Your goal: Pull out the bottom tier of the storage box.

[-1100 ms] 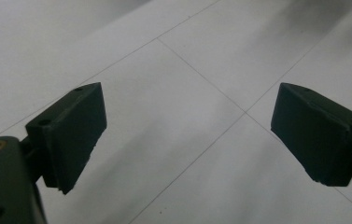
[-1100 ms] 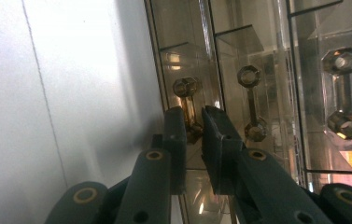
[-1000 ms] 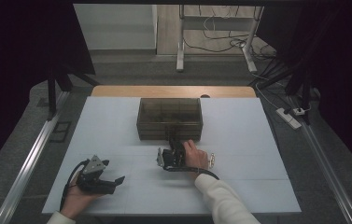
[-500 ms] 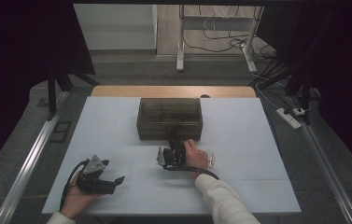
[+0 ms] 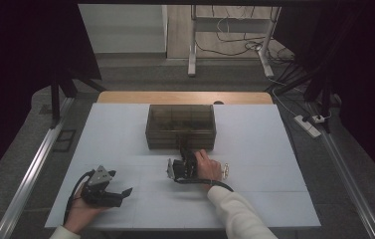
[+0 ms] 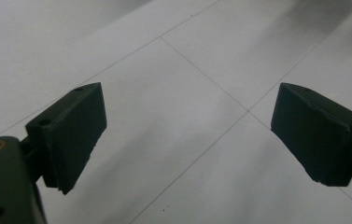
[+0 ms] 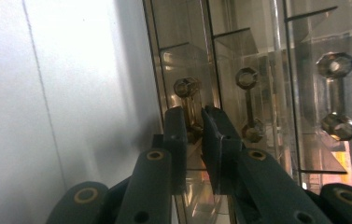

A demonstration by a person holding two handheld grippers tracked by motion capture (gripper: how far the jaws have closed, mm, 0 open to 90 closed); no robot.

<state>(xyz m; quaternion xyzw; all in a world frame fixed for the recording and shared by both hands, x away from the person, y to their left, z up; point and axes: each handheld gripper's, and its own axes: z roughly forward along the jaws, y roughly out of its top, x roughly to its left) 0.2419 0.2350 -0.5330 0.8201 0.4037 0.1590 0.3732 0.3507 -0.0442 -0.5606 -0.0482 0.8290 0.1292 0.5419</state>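
Clear drawer box [image 5: 180, 125] near the far edge of the white surface [image 5: 254, 144], midway across. Right hand-held gripper [image 5: 183, 151] at its front, jaws just closing, clenched on a drawer handle [image 7: 190, 105]. Left hand-held gripper [image 6: 183, 140] released, near the front-left corner.

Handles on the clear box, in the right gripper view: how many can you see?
3: one handle between the right gripper jaws, one beside it, one toward the picture's right edge. More may be hidden.

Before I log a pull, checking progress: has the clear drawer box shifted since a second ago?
No. The clear drawer box sits at the same spot against the wooden strip behind it.
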